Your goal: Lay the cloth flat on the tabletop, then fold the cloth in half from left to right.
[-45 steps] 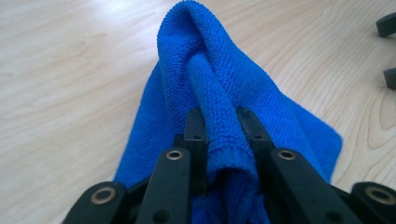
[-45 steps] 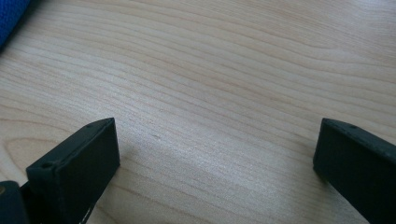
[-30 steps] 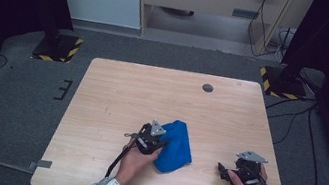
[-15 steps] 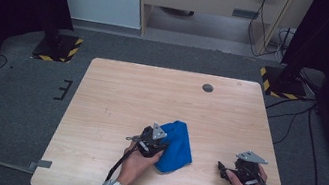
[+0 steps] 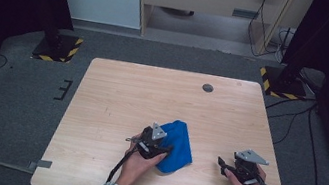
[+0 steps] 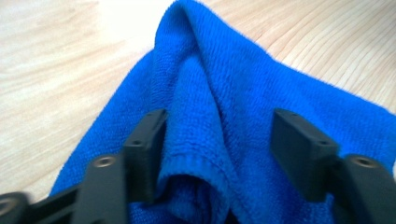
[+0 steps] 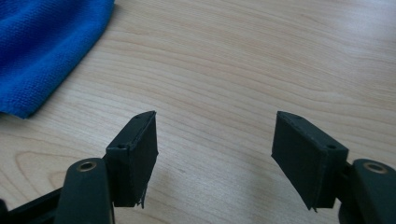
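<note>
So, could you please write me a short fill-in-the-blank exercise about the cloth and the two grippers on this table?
1. The folded cloth on the wooden table is ____ in colour.
2. A fold of the cloth lies between the jaws of the ____ gripper.
3. Between the jaws of the right gripper there is only bare ____.

Missing words: blue; left; table

a lab-like recording space: bare wooden table (image 5: 116,94), grey carpet (image 5: 9,97), hazard-striped stand bases (image 5: 55,49), trailing cables (image 5: 294,124).
</note>
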